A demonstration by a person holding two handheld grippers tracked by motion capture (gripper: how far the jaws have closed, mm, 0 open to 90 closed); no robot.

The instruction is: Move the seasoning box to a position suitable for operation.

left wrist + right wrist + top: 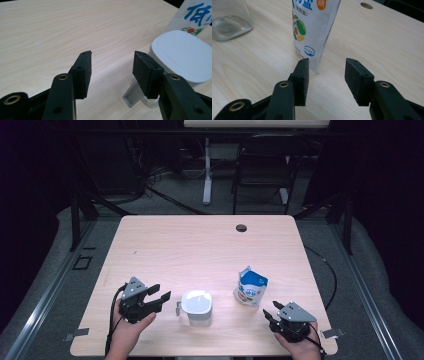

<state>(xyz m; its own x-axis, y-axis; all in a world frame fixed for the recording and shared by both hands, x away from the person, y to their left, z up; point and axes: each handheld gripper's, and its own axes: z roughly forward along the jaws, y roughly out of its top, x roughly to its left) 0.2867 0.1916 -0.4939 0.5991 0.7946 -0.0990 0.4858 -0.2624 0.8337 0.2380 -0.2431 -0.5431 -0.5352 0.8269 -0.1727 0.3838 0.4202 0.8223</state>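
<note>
Jar (197,307), clear glass with a smooth white square lid, stands between the grippers. The left gripper (159,296) is released just beside its lid clasp; the right gripper (270,312), also released, faces a glossy white-and-blue salt pouch (250,287) right of the jar. Likely best: steady the jar squarely before tipping the floppy pouch.

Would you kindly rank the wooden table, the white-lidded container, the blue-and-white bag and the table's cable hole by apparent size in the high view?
1. wooden table
2. white-lidded container and blue-and-white bag: they look about alike, so I leave them unranked
3. cable hole
</note>
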